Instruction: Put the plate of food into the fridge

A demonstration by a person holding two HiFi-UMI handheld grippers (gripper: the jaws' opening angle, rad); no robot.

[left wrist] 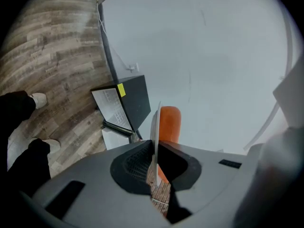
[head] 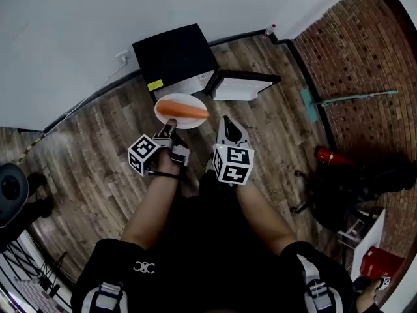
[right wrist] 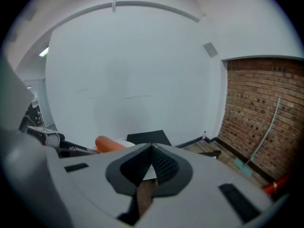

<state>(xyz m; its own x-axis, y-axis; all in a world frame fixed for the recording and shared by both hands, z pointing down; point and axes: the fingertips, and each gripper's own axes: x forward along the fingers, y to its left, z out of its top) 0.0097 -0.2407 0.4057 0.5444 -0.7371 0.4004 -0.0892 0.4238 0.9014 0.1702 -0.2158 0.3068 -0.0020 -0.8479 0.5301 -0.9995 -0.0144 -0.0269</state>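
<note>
Plate, white and round, carries one carrot lying across it. It is held in the air in front of the mini fridge, not inside it. Left gripper: jaws clamped on the plate's near rim; the left gripper view shows the rim edge-on between the pads, with the carrot on the far side. Right gripper: jaws closed tip to tip with nothing between them, held beside the left gripper, apart from the plate. Mini fridge: black cabinet with a yellow sticker on its front edge, standing on the floor against the wall. Its door is swung open to the right in the head view, and the interior is pale. Floor: wood-look planks in mixed brown and grey tones. Rear wall: plain white, with a dark skirting and a cable running along its base. Side wall: red brick. Long-handled mop with a teal handle lies by the brick wall. Small bottle stands in the corner where the two walls meet. Red object lies near the brick wall; its kind is unclear.
</note>
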